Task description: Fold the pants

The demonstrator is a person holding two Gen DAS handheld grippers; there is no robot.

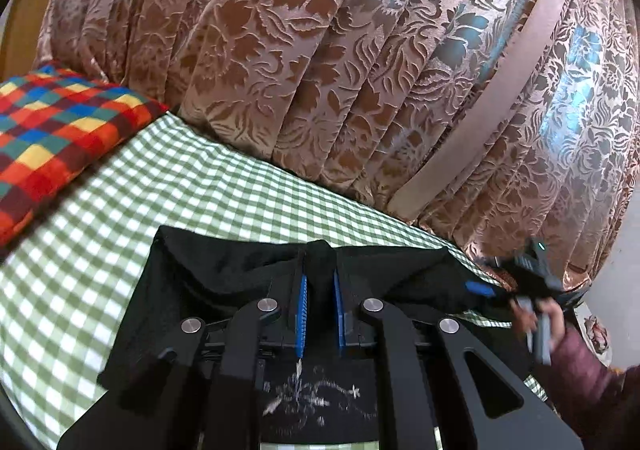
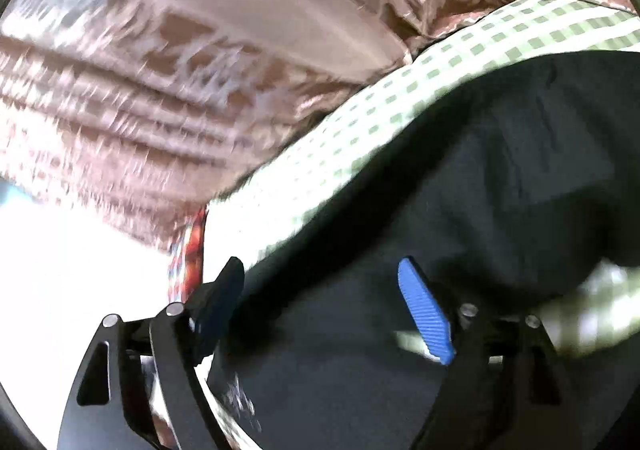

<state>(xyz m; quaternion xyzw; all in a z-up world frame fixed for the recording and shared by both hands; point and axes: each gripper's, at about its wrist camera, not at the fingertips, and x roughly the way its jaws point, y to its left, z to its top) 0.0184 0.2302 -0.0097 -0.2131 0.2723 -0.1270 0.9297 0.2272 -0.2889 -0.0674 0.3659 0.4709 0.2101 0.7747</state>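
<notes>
Green-checked bedding lies under our black pants. Our left gripper pinches their edge; our right gripper gapes wide.

A home bedroom: a bed covered in a green-and-white checked sheet, a multicoloured checked pillow lying on it, and heavy brown floral curtains hanging directly behind the bed.

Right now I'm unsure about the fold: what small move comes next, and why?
Probably close the right gripper on the black pants: its fingers stand wide apart over the cloth, while the left gripper already pinches the lifted edge alone.
</notes>
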